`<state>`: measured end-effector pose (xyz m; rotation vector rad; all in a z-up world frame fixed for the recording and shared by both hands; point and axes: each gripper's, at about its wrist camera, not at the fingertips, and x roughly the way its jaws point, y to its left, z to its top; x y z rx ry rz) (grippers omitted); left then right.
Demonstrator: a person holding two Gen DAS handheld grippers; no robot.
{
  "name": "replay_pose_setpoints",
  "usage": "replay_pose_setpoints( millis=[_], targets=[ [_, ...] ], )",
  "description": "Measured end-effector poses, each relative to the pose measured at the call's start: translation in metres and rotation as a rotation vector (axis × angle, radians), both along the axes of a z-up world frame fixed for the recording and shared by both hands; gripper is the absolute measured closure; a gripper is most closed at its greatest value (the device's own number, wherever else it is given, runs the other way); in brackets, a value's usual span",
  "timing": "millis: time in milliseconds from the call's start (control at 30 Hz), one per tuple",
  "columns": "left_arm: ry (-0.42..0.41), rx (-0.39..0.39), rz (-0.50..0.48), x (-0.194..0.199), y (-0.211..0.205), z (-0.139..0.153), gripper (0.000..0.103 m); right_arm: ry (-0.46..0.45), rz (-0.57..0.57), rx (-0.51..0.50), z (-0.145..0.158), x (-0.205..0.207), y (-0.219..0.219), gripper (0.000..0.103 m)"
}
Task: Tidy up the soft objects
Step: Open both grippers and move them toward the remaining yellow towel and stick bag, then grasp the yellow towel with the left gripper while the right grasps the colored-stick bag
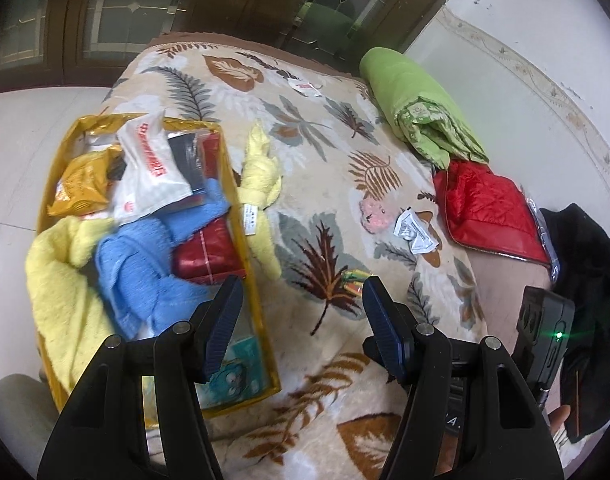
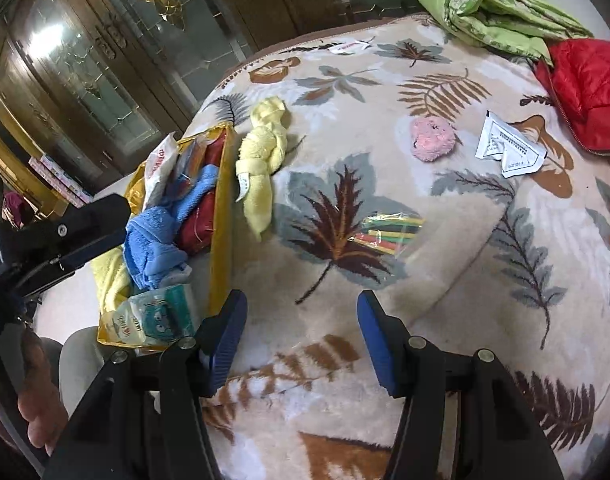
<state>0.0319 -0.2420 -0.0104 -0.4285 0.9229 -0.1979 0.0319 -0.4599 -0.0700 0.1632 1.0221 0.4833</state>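
A yellow box (image 1: 225,152) (image 2: 219,216) at the bed's left edge holds a blue towel (image 1: 145,264) (image 2: 157,240), a yellow towel (image 1: 61,280), red items and packets. Beside the box lies a twisted yellow cloth (image 1: 261,176) (image 2: 261,152). A pink fluffy puff (image 1: 375,214) (image 2: 431,138) rests mid-blanket. My left gripper (image 1: 301,292) hovers open over the box's right wall and the blanket. My right gripper (image 2: 303,304) is open above the blanket, with nothing between its fingers. The left gripper's body (image 2: 65,236) shows at the left of the right wrist view.
The bed carries a leaf-patterned blanket (image 1: 325,152) (image 2: 385,80). A green folded quilt (image 1: 421,116) (image 2: 493,4), a red quilted jacket (image 1: 489,212) (image 2: 585,92), a white sachet (image 1: 415,232) (image 2: 509,148), a bag of coloured sticks (image 2: 389,232) and black clothing (image 1: 585,264) lie around. Glass-doored cabinets stand behind.
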Motion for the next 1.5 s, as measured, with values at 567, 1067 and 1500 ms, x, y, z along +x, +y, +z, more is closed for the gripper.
replay_pose_setpoints(
  millis=[567, 1067, 1500],
  targets=[
    [0.050, 0.061, -0.033, 0.048, -0.005, -0.012, 0.040, 0.051, -0.089, 0.018, -0.022, 0.025, -0.039, 0.045],
    [0.208, 0.286, -0.046, 0.177, -0.017, -0.061, 0.041, 0.125, -0.162, -0.027, -0.051, 0.074, -0.023, 0.045],
    [0.208, 0.469, -0.078, 0.187, -0.046, -0.094, 0.065, 0.046, -0.203, -0.214, -0.056, 0.081, 0.002, 0.064]
  ],
)
